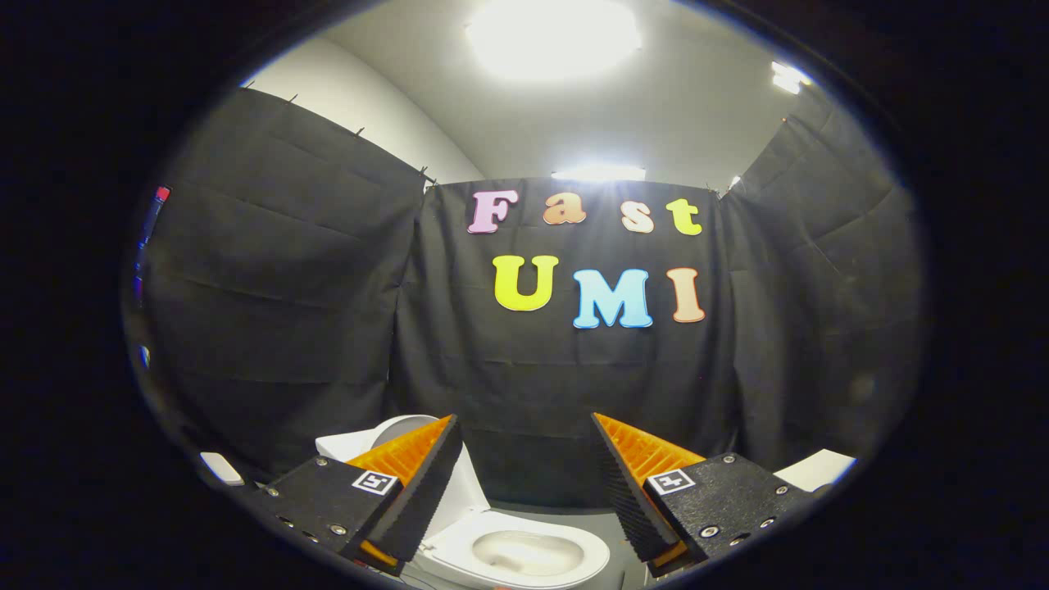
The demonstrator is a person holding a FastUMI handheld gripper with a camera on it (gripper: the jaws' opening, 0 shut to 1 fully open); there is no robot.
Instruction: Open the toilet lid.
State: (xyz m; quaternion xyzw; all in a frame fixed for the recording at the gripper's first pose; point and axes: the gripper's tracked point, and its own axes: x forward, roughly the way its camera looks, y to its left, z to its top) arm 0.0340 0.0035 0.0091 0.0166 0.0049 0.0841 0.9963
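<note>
**Lid already up, claw clear of it**

The toilet (516, 549) sits low in the gripper view, between and just beyond the fingers of the claw (529, 483). Its bowl is exposed: the seat ring lies flat around the rim and the pale inside of the bowl shows. The toilet lid (401, 426) stands raised behind the bowl, leaning back toward the cistern; much of it is hidden by the left finger, so how fully it rests against the tank cannot be told.

The claw is spread wide with nothing between its fingers; neither finger touches the lid or the seat. It is held above the toilet, aimed at the black cloth wall (565, 385) of the booth.

Judging from this, the main step looks done: the lid is off the seat and upright. What may be left is small, perhaps only checking that the lid stays put on its own. A white block (815, 469) lies off beyond the right finger, apart from the toilet.
</note>
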